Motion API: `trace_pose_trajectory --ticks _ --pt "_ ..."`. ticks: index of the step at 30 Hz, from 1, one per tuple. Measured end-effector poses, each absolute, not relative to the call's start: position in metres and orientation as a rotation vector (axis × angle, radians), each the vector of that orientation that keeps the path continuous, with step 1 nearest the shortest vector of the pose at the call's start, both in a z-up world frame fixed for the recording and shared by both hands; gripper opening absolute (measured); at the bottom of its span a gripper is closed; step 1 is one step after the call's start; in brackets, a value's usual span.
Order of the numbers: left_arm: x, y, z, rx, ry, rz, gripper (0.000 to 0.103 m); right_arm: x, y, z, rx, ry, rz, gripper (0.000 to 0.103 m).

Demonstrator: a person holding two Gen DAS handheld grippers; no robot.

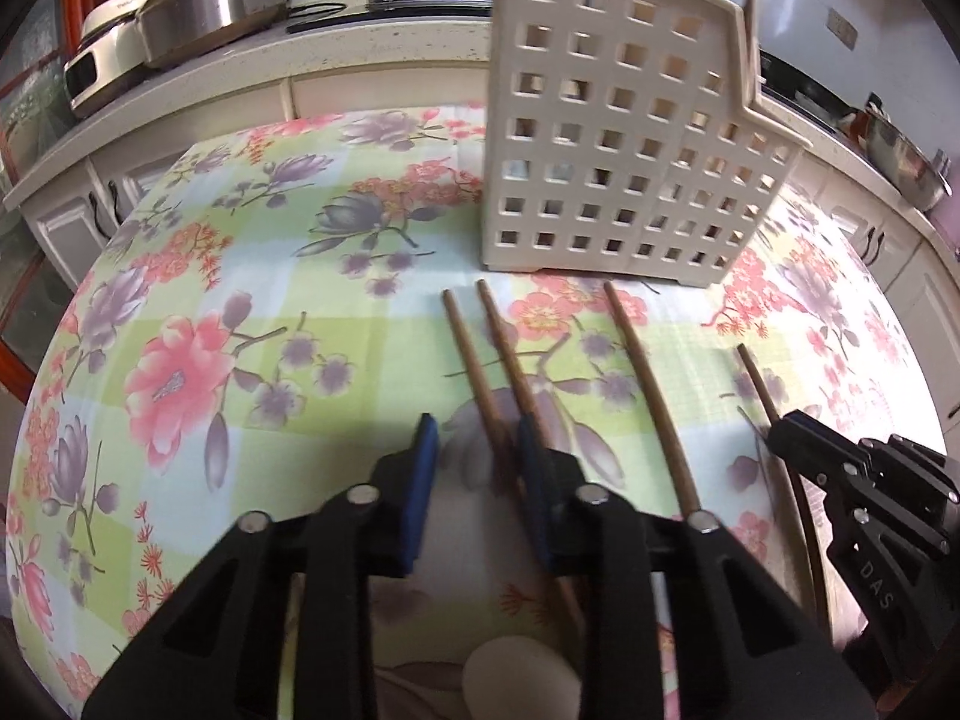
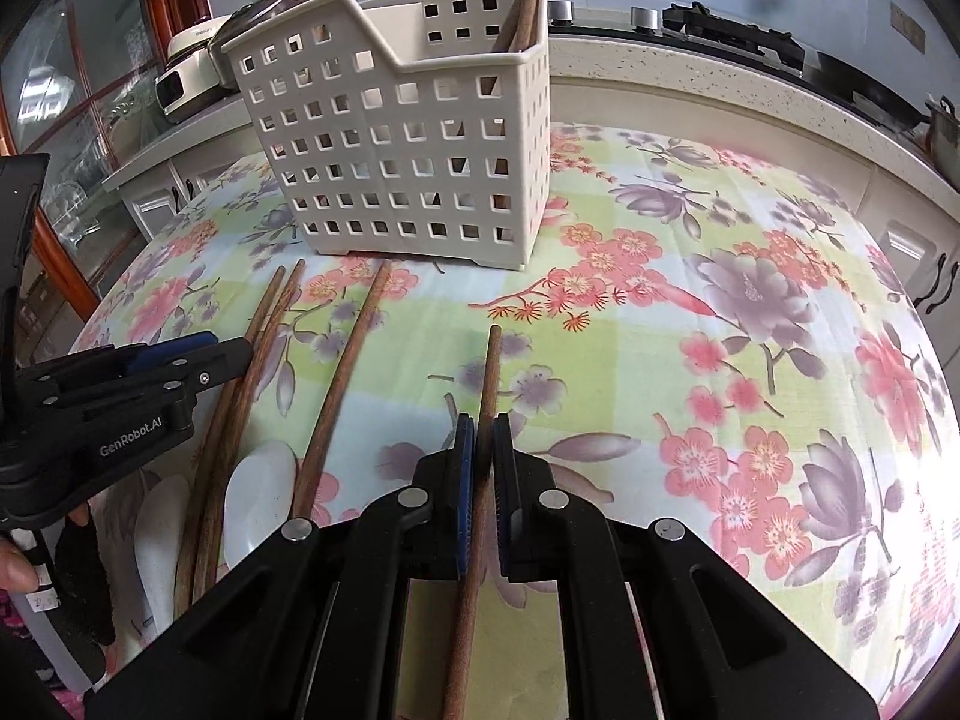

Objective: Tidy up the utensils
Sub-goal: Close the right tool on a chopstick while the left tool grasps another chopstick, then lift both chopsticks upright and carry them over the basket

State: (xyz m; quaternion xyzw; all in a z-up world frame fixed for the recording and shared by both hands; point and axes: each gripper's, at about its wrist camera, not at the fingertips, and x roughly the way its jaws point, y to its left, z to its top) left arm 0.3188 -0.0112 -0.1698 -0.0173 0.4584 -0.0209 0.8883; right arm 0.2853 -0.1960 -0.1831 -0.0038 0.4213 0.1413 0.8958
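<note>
Four brown wooden chopsticks (image 1: 654, 384) lay on the floral surface (image 1: 240, 276) in front of a cream perforated holder (image 1: 624, 138) — long, thin, round-tipped, their far ends pointing toward it. Two lay close together on the left, one in the middle, one well apart on the right.

The right gripper (image 2: 483, 444) was clamped on the rightmost chopstick (image 2: 489, 372); its blue pads (image 2: 463, 480) pressed the stick from both sides, the tip poking out ahead. The left gripper (image 1: 477, 450) stood only narrowly apart around the left pair (image 1: 480, 372). One stick lay between the pads and the other ran against the right-hand pad (image 1: 531, 468); whether the pads pressed on either I could not tell.

The right wrist view alone showed more chopsticks (image 2: 528, 0) standing in the holder's far compartment, two white spoons (image 2: 258, 498) lying by the left pair, and a fingertip (image 2: 15, 567) at the left edge. The left wrist view showed only one pale spoon end (image 1: 516, 678) under its gripper — and a steel cooker (image 1: 216, 0) on the counter behind.
</note>
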Motion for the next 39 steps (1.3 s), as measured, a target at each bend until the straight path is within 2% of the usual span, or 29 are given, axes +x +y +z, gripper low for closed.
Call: trace_pose_trajectory --ticks 3,17,39 --pt "0.317 -0.016 -0.171 -0.032 0.949 -0.056 0.010 0.285 -0.197 -0.183 -0.004 0.873 0.294 0.006" --pt "0.302 -0.023 -0.165 -0.122 0.913 -0.127 0.007 0.279 -0.207 -0.179 0.023 0.847 0.279 0.006" --pt "0.213 -0.045 -0.067 -0.100 0.660 -0.220 0.006 0.207 -0.229 -0.097 0.063 0.621 0.277 0.006"
